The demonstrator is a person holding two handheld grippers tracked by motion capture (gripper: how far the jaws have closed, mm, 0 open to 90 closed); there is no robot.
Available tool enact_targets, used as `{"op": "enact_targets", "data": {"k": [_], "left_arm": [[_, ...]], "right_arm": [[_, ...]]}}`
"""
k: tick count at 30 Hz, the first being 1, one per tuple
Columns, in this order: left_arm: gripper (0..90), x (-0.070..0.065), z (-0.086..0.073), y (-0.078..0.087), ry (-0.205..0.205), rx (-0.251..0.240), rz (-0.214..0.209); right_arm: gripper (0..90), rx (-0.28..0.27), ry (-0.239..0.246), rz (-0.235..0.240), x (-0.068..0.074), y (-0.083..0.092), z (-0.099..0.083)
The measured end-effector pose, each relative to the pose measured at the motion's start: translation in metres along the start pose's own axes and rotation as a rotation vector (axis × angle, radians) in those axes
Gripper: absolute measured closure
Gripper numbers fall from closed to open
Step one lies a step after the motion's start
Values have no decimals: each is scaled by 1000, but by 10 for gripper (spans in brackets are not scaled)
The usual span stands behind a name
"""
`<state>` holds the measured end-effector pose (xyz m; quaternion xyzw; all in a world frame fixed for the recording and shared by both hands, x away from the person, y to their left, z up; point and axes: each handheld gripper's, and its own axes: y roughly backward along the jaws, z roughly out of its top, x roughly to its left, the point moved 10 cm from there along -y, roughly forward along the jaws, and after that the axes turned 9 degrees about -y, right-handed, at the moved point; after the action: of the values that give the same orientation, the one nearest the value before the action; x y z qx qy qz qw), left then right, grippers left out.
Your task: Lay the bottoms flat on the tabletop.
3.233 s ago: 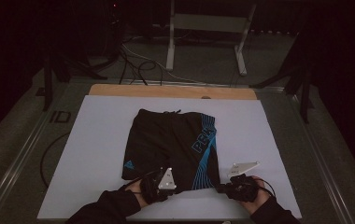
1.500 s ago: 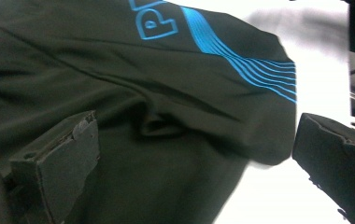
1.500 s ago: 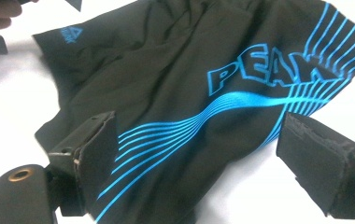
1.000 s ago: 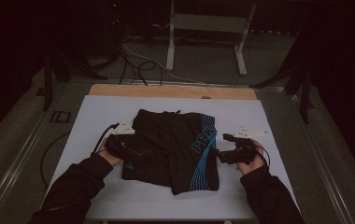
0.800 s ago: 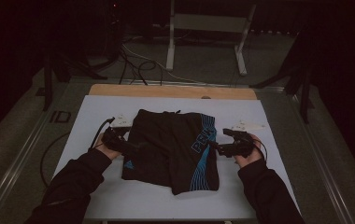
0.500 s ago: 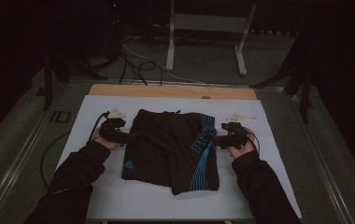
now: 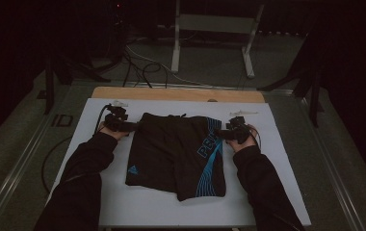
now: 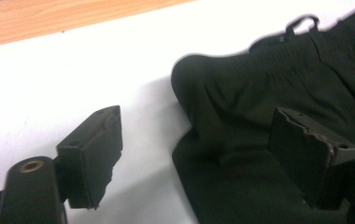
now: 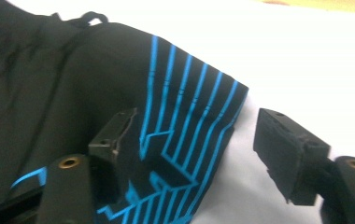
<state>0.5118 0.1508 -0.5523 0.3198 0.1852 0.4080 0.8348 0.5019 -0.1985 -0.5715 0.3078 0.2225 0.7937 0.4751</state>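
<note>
Shorts (image 7: 176,151), black with a blue logo too blurred to read, sit between spread, closing left tongs (image 7: 123,126) and right tongs (image 7: 225,134).

Black fabric shorts (image 7: 174,154) with bright blue stripes lie flat on the white sheet right in front of me, waistband at the far end, leg hems toward me. The blue striping and lettering run down the right leg; a small blue logo sits low on the left leg. Up close, the left waistband corner (image 8: 241,140) bunches into soft folds, a small black loop sticking up at the top edge. On the other side, the striped corner (image 9: 185,121) lies smooth against the sheet.
</note>
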Motion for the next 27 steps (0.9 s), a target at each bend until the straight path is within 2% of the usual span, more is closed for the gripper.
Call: {"op": "enact_targets", "data": {"k": [2,3,4,7,8,9,10,11,12,13,14,15,16,17,18,19,20,21,23,24,27], "left_arm": [[201,6,3,-10,9,8,4],[247,8,3,-13,13,10,6],[255,10,3,-16,21,11,7],[297,15,2,-30,71,19,-7],[333,16,1,-34,85,18,-15],[333,15,1,-38,105,13,-29],[371,13,-1,-45,135,22,-54],[412,13,-1,-45,135,22,-54],[412,12,-3,-49,135,35,-58],[491,10,-5,-54,127,46,-50],[527,10,-5,-54,127,46,-50],[527,9,-4,-54,135,46,-61],[630,9,-4,-55,132,54,-62],[670,7,-4,-55,128,64,-67],[670,6,-4,-56,114,70,-60],[721,6,-4,-56,114,70,-60],[721,3,-4,-55,93,67,-51],[826,2,-3,-54,92,59,-46],[835,1,2,-49,96,24,-45],[843,1,4,-47,93,14,-40],[844,-2,8,-38,74,-14,-44]], "right_arm": [[332,4,-22,-9,-3,-5,0],[342,10,-30,-11,-3,-9,0],[351,11,-34,-25,-5,-12,-1],[359,21,-43,-25,-5,-16,-3],[393,33,-43,-28,-5,-20,-5],[393,33,-43,-28,-5,-20,-5],[407,42,-45,-31,-3,-23,-6],[407,42,-45,-31,-3,-23,-6],[411,51,-36,-37,-3,-25,-8],[447,56,-27,-57,-3,-25,-8],[447,56,-27,-57,-3,-25,-8],[462,59,-29,-65,-4,-25,-7],[506,64,-13,-83,-5,-25,-8],[506,64,-13,-83,-5,-25,-8],[526,66,1,-98,-5,-24,-8],[526,66,1,-98,-5,-24,-8],[541,64,5,-111,-5,-25,-8],[618,63,7,-126,-5,-23,-9],[648,63,6,-129,-5,-23,-9],[749,58,12,-144,-7,-22,-9],[881,53,-4,-134,-8,-22,-9]]}}
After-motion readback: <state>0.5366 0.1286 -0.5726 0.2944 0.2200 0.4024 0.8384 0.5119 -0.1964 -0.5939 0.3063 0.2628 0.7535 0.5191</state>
